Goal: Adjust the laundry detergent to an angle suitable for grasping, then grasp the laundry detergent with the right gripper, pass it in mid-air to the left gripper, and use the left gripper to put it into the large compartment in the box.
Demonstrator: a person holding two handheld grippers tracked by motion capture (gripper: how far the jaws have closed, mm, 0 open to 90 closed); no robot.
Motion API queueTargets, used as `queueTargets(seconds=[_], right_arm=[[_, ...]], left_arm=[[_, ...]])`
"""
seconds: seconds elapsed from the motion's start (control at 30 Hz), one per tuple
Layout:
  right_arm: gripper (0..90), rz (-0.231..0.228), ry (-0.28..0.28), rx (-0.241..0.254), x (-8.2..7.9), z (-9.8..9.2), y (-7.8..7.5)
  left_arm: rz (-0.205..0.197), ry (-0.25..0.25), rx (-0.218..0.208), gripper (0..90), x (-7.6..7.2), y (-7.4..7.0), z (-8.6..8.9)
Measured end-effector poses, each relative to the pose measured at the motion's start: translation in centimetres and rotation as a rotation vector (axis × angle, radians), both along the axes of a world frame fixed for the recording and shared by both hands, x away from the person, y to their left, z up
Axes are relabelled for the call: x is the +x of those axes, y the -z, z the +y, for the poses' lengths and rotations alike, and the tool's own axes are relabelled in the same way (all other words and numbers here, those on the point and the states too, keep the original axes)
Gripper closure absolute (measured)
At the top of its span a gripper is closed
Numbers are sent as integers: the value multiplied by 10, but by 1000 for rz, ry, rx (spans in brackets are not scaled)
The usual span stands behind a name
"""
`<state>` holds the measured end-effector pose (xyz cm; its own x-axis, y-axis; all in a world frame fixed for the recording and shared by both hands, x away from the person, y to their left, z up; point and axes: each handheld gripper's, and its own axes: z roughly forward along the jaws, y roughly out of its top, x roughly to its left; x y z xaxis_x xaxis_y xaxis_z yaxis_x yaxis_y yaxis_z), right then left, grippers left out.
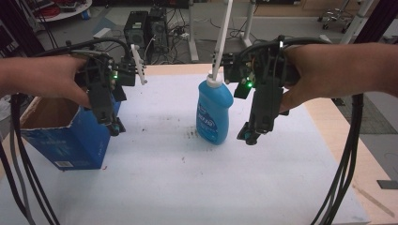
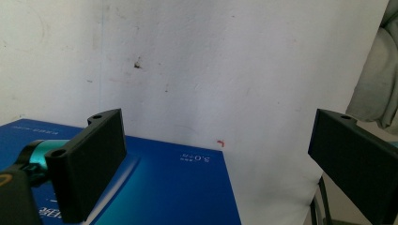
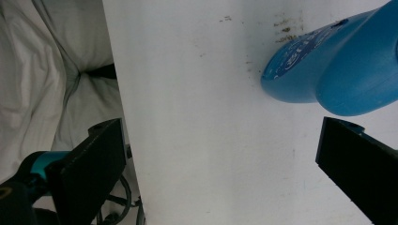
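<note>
Blue bottle [image 1: 215, 112] stands upright near the middle of the white surface [image 1: 187, 187], white cap on top, label facing the camera in the high view. Dark specks on the surface just left of its base. Blue cardboard box [image 1: 65, 136] sits at the left edge of the surface, top flaps open, brown inside visible.

Right claw [image 1: 248, 135] hangs pointing down just right of the bottle, close to its lower half, not touching. Jaws spread wide, nothing between them. Right gripper view: bottle [image 3: 338, 75] lies ahead and toward the upper right, outside the gap between the jaws; the surface's edge [image 3: 117, 93] runs down the frame, with pale cloth [image 3: 47, 70] beyond it.

Left claw [image 1: 114, 125] points down at the box's near right corner, over its side wall; contact cannot be told. Jaws spread wide, holding nothing. Left gripper view: the box's printed blue face [image 2: 164, 187] lies under the left jaw, bare white surface ahead.

A person's hand holds each gripper, black cables trailing down both sides. Desks, computer towers and cables sit on the floor behind the surface.
</note>
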<state>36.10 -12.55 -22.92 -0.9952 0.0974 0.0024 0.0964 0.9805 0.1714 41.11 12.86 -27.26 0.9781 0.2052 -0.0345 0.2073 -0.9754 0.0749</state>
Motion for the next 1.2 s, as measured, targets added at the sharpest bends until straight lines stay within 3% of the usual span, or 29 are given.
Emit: queueTargets(seconds=[0.33, 0.9, 1.2], right_arm=[[13, -13, -1, 14, -3, -4, -3], [13, -30, 1, 15, -6, -2, -4], [13, -64, 95, 26, -2, -11, -3]], left_arm=[[-26, -13, -8, 46, -3, -4, -2], [-34, -25, -15, 46, -7, -10, 1], [-32, -27, -18, 46, -5, -9, 3]])
